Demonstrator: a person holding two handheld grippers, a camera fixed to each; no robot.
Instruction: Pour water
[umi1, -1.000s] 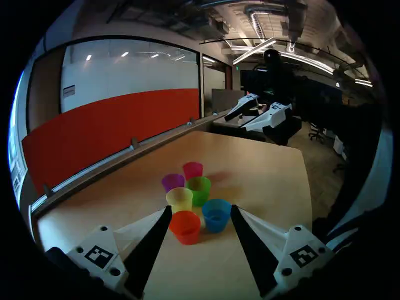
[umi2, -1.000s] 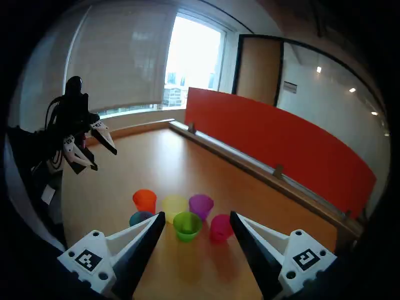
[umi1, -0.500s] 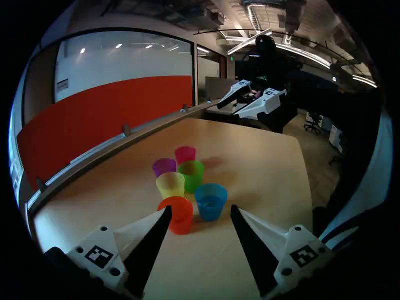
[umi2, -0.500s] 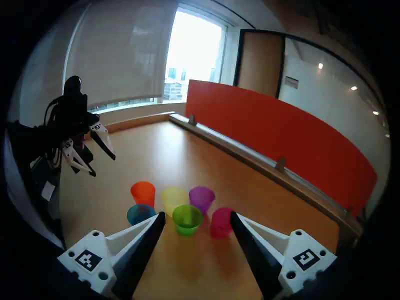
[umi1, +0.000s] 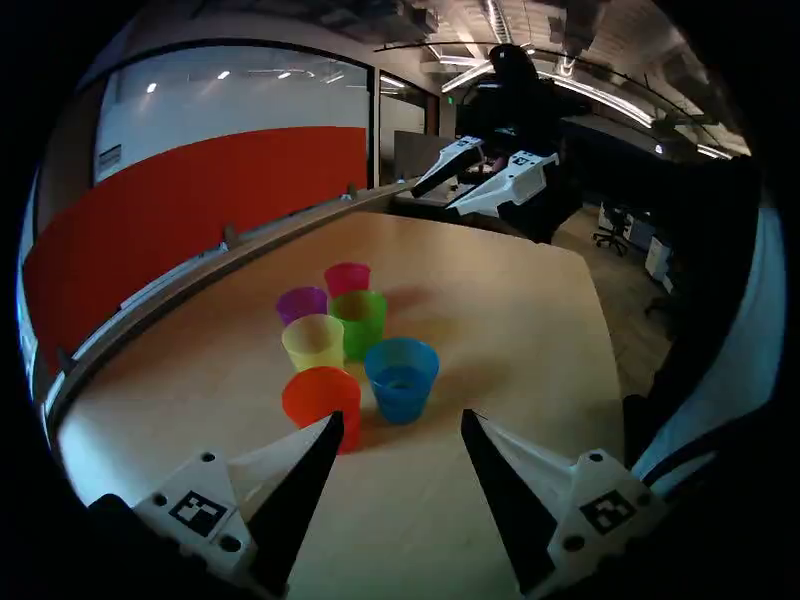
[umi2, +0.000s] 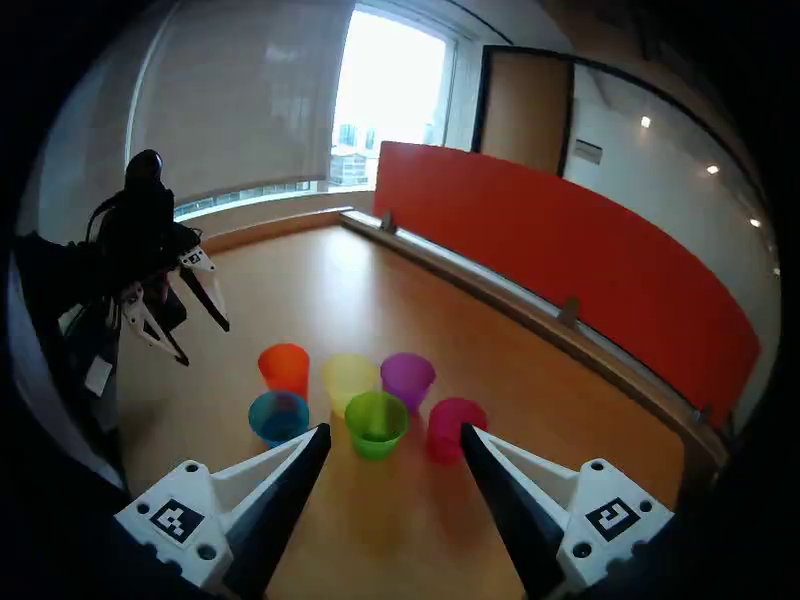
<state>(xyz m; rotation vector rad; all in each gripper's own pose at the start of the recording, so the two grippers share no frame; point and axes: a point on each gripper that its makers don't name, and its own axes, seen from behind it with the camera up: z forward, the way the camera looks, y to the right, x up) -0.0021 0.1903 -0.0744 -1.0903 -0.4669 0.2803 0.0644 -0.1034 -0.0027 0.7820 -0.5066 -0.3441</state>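
Well, I had both pairs of tongs spread wide, with nothing between their fingers. In the left gripper view, the left tongs (umi1: 402, 415) hung over the near side of a tight cluster of six plastic cups, all upright on the wooden desk (umi1: 520, 300). The orange cup (umi1: 322, 392) stood at the left fingertip, its base partly hidden behind it. The blue cup (umi1: 401, 377) stood just right of it, between the two fingertips and a little beyond them. Behind those came the yellow cup (umi1: 313, 343) and the green cup (umi1: 359, 320) side by side. Farthest off were the purple cup (umi1: 301, 303) and the pink cup (umi1: 347, 278). I could not tell whether any cup held water.

In the right gripper view, the right tongs (umi2: 395, 428) faced the same cluster from the opposite side. There the green cup sat between the fingertips, the pink one was just inside the right fingertip, and the blue one lay near the left. Neither pair touched a cup. A red partition (umi1: 180, 200) ran along the desk's far left edge, and a bright window (umi2: 390, 110) stood beyond the desk in the right gripper view.
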